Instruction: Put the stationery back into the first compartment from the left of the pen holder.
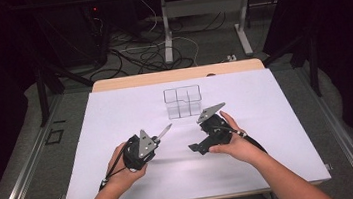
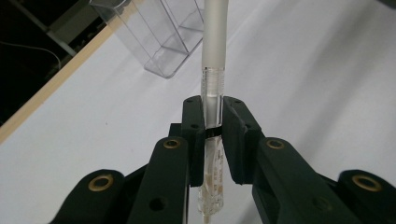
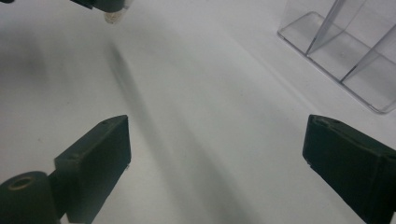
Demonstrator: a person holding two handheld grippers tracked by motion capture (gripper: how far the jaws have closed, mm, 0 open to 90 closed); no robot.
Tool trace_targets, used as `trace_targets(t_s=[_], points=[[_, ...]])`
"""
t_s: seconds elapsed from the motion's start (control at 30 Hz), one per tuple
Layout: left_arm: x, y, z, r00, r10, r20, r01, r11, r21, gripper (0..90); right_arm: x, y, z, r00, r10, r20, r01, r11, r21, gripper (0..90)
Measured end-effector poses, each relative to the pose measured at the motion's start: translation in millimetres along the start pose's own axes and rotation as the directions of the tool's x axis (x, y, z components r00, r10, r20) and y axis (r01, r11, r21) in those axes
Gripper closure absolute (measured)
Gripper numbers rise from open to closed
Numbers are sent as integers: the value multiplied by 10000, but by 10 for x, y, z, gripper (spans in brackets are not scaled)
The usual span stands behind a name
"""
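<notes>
1. Pen (image 2: 213, 84) clamped between the closed jaws of the left gripper (image 1: 155, 141), lifted off the white table (image 1: 116, 116), tip aimed toward the clear box (image 1: 183, 101).
2. Not yet in the box (image 2: 159, 37); all compartments seemingly empty, so dropping it in judged still to do.
3. Right gripper (image 3: 215, 154) spread wide, holding nothing, hovering near the box (image 3: 345, 60).

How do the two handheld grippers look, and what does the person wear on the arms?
The left gripper and the right gripper are both black, each with a grey three-cornered plate on top and a black cable trailing back along the wrist. In the left gripper view the jaw links are black with brass-coloured rings at the pivots. The right gripper's pads are plain black blocks. The forearms are bare, with no sleeves.
</notes>
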State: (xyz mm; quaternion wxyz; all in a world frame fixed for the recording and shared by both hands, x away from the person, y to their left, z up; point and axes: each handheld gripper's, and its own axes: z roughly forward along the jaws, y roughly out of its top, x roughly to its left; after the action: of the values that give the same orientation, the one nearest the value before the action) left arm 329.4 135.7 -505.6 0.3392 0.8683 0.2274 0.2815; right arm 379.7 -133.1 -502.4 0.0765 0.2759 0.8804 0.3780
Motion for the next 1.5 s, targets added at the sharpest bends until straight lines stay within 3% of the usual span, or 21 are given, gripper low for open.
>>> trace_targets(t_s=[0.27,0.37,0.4,0.47,0.53,0.57,0.6,0.67,0.87,0.9,0.93,0.97,1.0,1.03,1.07,1.1,1.17,1.23,1.33,1.4,1.5], points=[[116,-50,-28,9899,-1365,393,1381,9896,-411,797,-98,-21,-8,9968,665,441,-655,9976,-242,0],[209,-63,-60,9632,-2594,702,2640,9622,-675,797,-136,-40,-58,9931,928,711,-893,9947,-519,0],[209,-63,-60,9632,-2594,702,2640,9622,-675,797,-149,-48,-76,9913,1073,767,-1027,9928,-622,0],[295,-68,-56,9395,-3331,793,3393,9368,-850,797,-160,-83,-125,9873,1402,743,-1347,9880,-750,0],[327,-67,-54,9327,-3521,775,3585,9287,-952,797,-170,-146,-166,9837,1608,798,-1535,9840,-904,0],[391,-53,-62,9168,-3868,992,3963,9118,-1079,797,-179,-183,-203,9814,1703,882,-1632,9831,-832,0],[391,-53,-62,9168,-3868,992,3963,9118,-1079,797,-194,-201,-238,9815,1687,909,-1622,9840,-740,0],[435,-20,-65,8975,-4216,1294,4367,8906,-1273,797,-229,-261,-348,9747,1957,1080,-1839,9768,-1098,0],[493,118,-67,8721,-4580,1723,4828,8628,-1501,797,-330,-471,-641,9621,2292,1479,-2061,9660,-1561,0],[508,165,-55,8627,-4715,1827,4998,8500,-1664,797,-347,-509,-660,9619,2258,1539,-2022,9670,-1550,0],[508,165,-55,8627,-4715,1827,4998,8500,-1664,797,-347,-509,-660,9619,2258,1539,-2022,9670,-1550,0],[519,227,-40,8464,-4962,1934,5286,8269,-1919,797,-382,-611,-693,9570,2412,1613,-2141,9622,-1682,0],[519,227,-40,8464,-4962,1934,5286,8269,-1919,797,-398,-643,-693,9541,2470,1691,-2178,9604,-1737,0],[536,301,-29,8361,-5127,1950,5468,8072,-2223,797,-421,-681,-697,9494,2582,1790,-2278,9580,-1741,0],[536,301,-29,8361,-5127,1950,5468,8072,-2223,797,-446,-716,-686,9477,2634,1803,-2311,9559,-1814,0],[559,387,-21,8256,-5276,2002,5635,7895,-2431,797,-473,-745,-685,9475,2606,1853,-2276,9567,-1817,0],[577,429,-18,8277,-5250,1984,5607,7882,-2537,797,-530,-794,-690,9417,2582,2156,-2178,9565,-1940,0],[621,558,-7,8281,-5256,1948,5605,7781,-2836,797,-569,-844,-712,9313,2941,2150,-2489,9446,-2139,0],[652,642,11,8302,-5236,1913,5573,7751,-2975,797,-624,-915,-731,9201,3224,2223,-2667,9316,-2470,0],[689,758,57,8259,-5278,1982,5636,7641,-3137,797,-650,-935,-731,9121,3464,2193,-2868,9213,-2627,0],[706,861,102,8359,-5163,1863,5486,7745,-3149,797,-676,-950,-726,9069,3509,2331,-2831,9174,-2797,0]])
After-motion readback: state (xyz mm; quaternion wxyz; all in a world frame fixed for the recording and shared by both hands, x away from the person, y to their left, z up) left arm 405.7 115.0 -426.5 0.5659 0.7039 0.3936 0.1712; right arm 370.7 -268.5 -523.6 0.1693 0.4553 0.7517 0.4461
